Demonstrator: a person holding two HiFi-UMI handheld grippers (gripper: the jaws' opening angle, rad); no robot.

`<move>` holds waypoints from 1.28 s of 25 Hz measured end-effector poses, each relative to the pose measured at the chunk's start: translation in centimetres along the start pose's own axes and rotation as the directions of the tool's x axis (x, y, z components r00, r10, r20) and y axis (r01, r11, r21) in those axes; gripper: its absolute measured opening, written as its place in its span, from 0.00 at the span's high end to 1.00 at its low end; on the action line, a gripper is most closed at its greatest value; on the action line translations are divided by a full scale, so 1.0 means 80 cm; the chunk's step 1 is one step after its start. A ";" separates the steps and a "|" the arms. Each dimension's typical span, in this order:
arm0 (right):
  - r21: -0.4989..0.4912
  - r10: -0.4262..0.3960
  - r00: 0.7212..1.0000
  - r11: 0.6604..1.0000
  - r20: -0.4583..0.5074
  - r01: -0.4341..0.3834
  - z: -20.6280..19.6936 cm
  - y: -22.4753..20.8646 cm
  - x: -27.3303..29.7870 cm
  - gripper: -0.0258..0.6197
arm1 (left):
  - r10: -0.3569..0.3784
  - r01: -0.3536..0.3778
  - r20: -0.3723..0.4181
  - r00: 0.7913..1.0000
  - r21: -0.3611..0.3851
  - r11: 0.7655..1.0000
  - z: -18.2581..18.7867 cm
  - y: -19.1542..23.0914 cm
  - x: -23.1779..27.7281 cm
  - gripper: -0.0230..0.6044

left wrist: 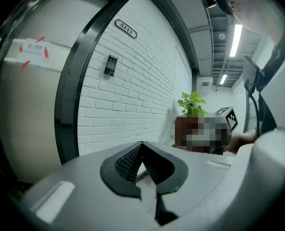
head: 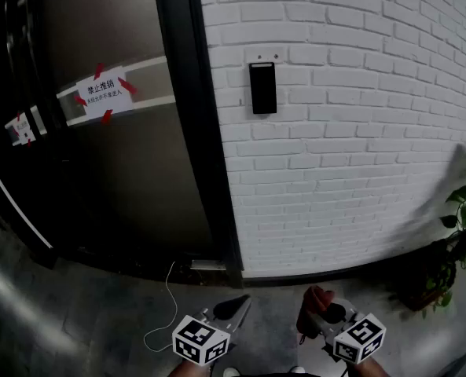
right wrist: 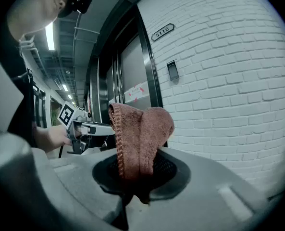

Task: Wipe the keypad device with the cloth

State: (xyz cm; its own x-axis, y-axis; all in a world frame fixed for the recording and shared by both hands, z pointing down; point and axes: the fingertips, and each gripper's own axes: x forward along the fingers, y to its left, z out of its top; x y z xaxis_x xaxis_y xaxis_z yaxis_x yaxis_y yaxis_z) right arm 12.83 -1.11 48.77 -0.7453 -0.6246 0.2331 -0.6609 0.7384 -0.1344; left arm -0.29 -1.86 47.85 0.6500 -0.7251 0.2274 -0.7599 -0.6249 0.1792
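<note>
The keypad device (head: 262, 87) is a slim black box fixed upright on the white brick wall, well above and ahead of both grippers. It also shows small in the left gripper view (left wrist: 110, 65) and the right gripper view (right wrist: 172, 70). My right gripper (head: 321, 311) is low at the bottom right, shut on a folded red-brown cloth (right wrist: 140, 137) that sticks up out of its jaws. My left gripper (head: 234, 306) is beside it at the bottom centre, its jaws shut with nothing between them (left wrist: 142, 148).
A dark door frame (head: 201, 132) borders the brick wall on the left, with a taped paper notice (head: 104, 91) on the door panel. A potted plant (head: 456, 234) stands low at the right. A thin white cable (head: 163, 309) lies on the grey floor.
</note>
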 end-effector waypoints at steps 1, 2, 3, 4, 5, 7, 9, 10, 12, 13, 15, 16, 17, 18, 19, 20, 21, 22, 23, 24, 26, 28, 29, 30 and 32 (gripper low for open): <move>0.001 0.006 1.000 1.000 -0.002 -0.006 0.001 -0.003 -0.005 0.87 | 0.003 -0.003 0.000 1.000 0.001 1.000 0.001 -0.005 0.004 0.94; 0.000 0.011 1.000 1.000 -0.003 -0.011 0.002 -0.006 -0.009 0.87 | 0.006 -0.006 0.000 1.000 0.003 1.000 0.002 -0.011 0.008 0.94; -0.001 0.015 1.000 1.000 -0.003 -0.015 0.003 -0.010 -0.014 0.87 | 0.008 -0.008 0.000 1.000 0.005 1.000 0.003 -0.017 0.012 0.94; -0.003 0.019 1.000 1.000 -0.002 -0.019 0.004 -0.014 -0.018 0.87 | 0.011 -0.011 -0.002 1.000 0.007 1.000 0.003 -0.023 0.016 0.94; -0.005 0.025 1.000 1.000 0.000 -0.025 0.004 -0.018 -0.022 0.87 | 0.014 -0.014 -0.003 1.000 0.009 1.000 0.003 -0.028 0.020 0.94; -0.007 0.046 0.999 0.999 0.002 -0.046 0.002 -0.027 -0.030 0.87 | 0.026 -0.026 -0.002 1.000 0.012 1.000 0.005 -0.040 0.028 0.94; -0.013 0.067 0.998 0.998 0.000 -0.067 0.003 -0.036 -0.040 0.87 | 0.043 -0.043 0.004 0.999 0.013 0.999 0.008 -0.053 0.035 0.94; -0.017 0.077 0.997 0.997 -0.002 -0.077 0.003 -0.040 -0.045 0.87 | 0.053 -0.053 0.008 0.999 0.013 0.998 0.009 -0.059 0.038 0.94; -0.023 0.098 0.995 0.995 -0.006 -0.098 0.001 -0.048 -0.054 0.87 | 0.072 -0.072 0.015 0.997 0.007 0.997 0.010 -0.070 0.045 0.94; -0.026 0.105 0.994 0.994 -0.009 -0.105 -0.001 -0.054 -0.056 0.87 | 0.078 -0.078 0.018 0.997 0.000 0.997 0.009 -0.074 0.048 0.94; -0.025 0.119 0.993 0.993 -0.021 -0.119 -0.009 -0.064 -0.057 0.87 | 0.087 -0.086 0.013 0.996 -0.014 0.996 0.003 -0.080 0.054 0.94; -0.020 0.128 0.991 0.992 -0.027 -0.128 -0.014 -0.067 -0.056 0.87 | 0.093 -0.093 0.005 0.996 -0.020 0.995 -0.002 -0.081 0.056 0.94; -0.013 0.136 0.990 0.990 -0.032 -0.137 -0.019 -0.069 -0.054 0.87 | 0.101 -0.101 -0.004 0.995 -0.025 0.995 -0.007 -0.081 0.056 0.94; -0.006 0.144 0.989 0.990 -0.036 -0.144 -0.022 -0.069 -0.051 0.87 | 0.108 -0.108 -0.011 0.994 -0.030 0.994 -0.012 -0.080 0.055 0.94; -0.001 0.148 0.988 0.989 -0.037 -0.148 -0.023 -0.070 -0.048 0.87 | 0.114 -0.114 -0.014 0.993 -0.034 0.993 -0.013 -0.076 0.054 0.94; 0.002 0.149 0.988 0.989 -0.037 -0.149 -0.023 -0.071 -0.044 0.87 | 0.118 -0.119 -0.013 0.993 -0.038 0.992 -0.013 -0.071 0.054 0.94; 0.002 0.148 0.988 0.989 -0.037 -0.149 -0.021 -0.074 -0.038 0.87 | 0.122 -0.122 -0.011 0.992 -0.039 0.992 -0.010 -0.064 0.055 0.94; 0.000 0.146 0.989 0.989 -0.036 -0.147 -0.019 -0.077 -0.030 0.87 | 0.123 -0.124 -0.008 0.992 -0.040 0.992 -0.008 -0.055 0.057 0.94; -0.002 0.143 0.989 0.990 -0.035 -0.143 -0.016 -0.080 -0.020 0.87 | 0.122 -0.122 -0.006 0.993 -0.037 0.992 -0.006 -0.046 0.059 0.94; -0.003 0.137 0.990 0.990 -0.033 -0.138 -0.015 -0.083 -0.010 0.87 | 0.118 -0.118 -0.007 0.993 -0.031 0.993 -0.004 -0.036 0.063 0.94; 0.000 0.116 0.993 0.993 -0.028 -0.116 -0.012 -0.089 0.010 0.87 | 0.099 -0.099 -0.010 0.995 -0.016 0.995 -0.001 -0.014 0.072 0.94; 0.010 0.080 0.997 0.997 -0.021 -0.080 -0.006 -0.096 0.032 0.87 | 0.069 -0.069 -0.014 0.998 -0.003 0.998 0.005 0.012 0.083 0.94; 0.014 0.061 0.998 0.998 -0.019 -0.060 -0.002 -0.098 0.044 0.87 | 0.050 -0.050 -0.016 0.999 0.005 0.999 0.011 0.026 0.088 0.94; 0.015 0.046 0.999 0.999 -0.017 -0.046 0.003 -0.100 0.058 0.87 | 0.032 -0.032 -0.018 0.999 0.016 0.999 0.018 0.040 0.093 0.94; 0.005 0.027 1.000 1.000 -0.010 -0.027 0.019 -0.101 0.089 0.87 | 0.003 -0.003 -0.016 1.000 0.037 0.999 0.032 0.070 0.100 0.94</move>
State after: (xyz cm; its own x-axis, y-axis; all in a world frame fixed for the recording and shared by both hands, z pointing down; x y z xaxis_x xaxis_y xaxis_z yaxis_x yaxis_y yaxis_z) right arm 12.72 -11.86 50.05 -0.7618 -0.6020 0.2393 -0.6411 0.7536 -0.1453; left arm 0.67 -11.89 48.24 0.6471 -0.7224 0.2437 -0.7607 -0.6333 0.1425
